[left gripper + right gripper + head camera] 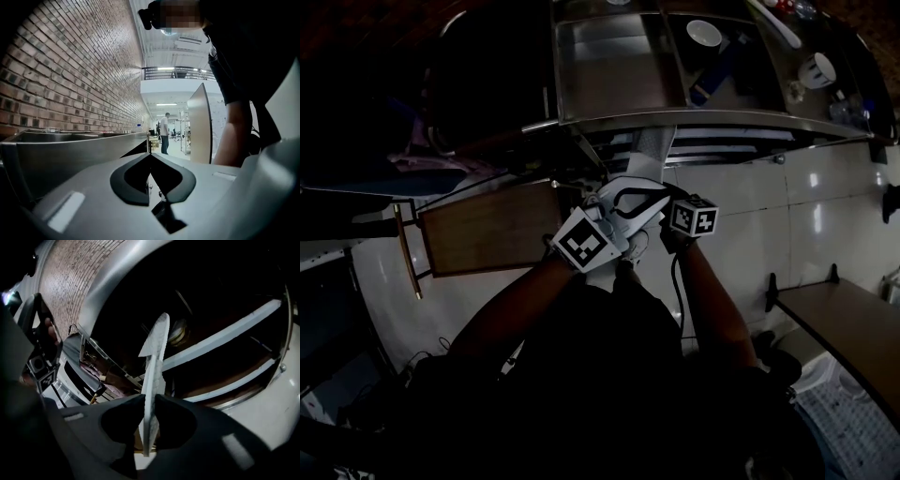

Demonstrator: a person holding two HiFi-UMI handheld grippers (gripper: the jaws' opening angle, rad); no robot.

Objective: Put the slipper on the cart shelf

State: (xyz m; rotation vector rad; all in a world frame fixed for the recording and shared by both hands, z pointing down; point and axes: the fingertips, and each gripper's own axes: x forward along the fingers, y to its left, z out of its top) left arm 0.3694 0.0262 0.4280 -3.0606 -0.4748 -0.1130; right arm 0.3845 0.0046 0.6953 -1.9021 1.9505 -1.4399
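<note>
The white slipper is thin and pale, and in the head view it points up toward the lower shelves of the steel cart. My right gripper is shut on its near end. In the right gripper view the slipper stands edge-on between the pressed pads of my right gripper, its tip in front of a pale shelf edge with dark space behind. My left gripper sits just left of the right one. Its tips meet with nothing between them.
The cart's top tray holds a white bowl and a cup. A wooden board stands to the left, a bench to the right. In the left gripper view the cart's steel side is at left, and a person stands far off.
</note>
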